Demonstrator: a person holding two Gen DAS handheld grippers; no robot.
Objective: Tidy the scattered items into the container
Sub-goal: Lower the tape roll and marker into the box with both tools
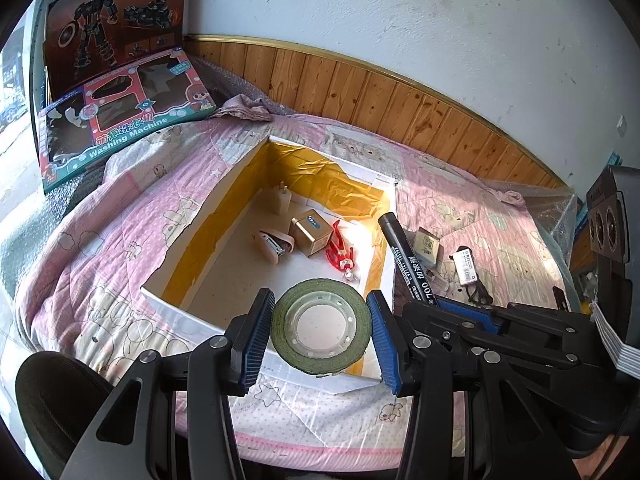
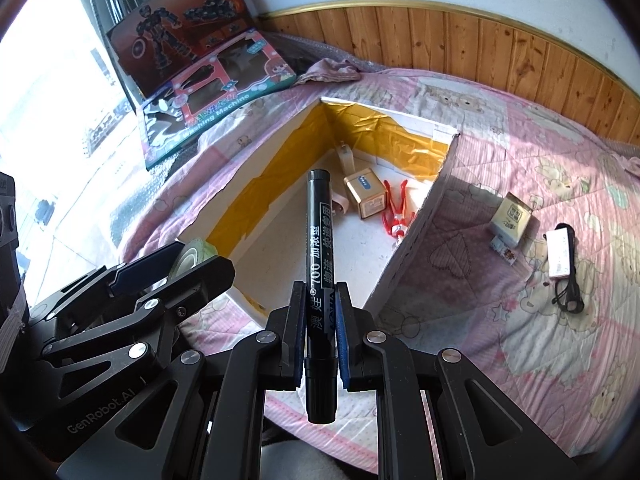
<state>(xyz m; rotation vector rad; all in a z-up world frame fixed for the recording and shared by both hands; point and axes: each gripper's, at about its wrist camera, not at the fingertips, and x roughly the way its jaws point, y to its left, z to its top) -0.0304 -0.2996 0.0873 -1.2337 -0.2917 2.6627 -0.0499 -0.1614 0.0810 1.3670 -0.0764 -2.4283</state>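
- Our left gripper (image 1: pixel 320 336) pinches a tape roll (image 1: pixel 320 326) by its rim, low in the frame's centre, over the near wall of the box (image 1: pixel 200 216).
- Our right gripper (image 2: pixel 317 332) clamps a black marker (image 2: pixel 318 240); its long axis points up the frame, over the box's near corner.
- Both loads hang just above the opening, so we judge that release is what comes next.
- The box is white card, its inside walls lined with crinkled yellow tape; a stapler (image 1: pixel 274 245), a gold tin (image 1: pixel 312 232) and a red figure (image 1: pixel 340 254) lie inside.
- A small packet (image 2: pixel 512 218) and a tagged cord (image 2: pixel 562 260) remain on the pink quilt (image 2: pixel 520 340), in the right of the frame, nearer our right gripper.
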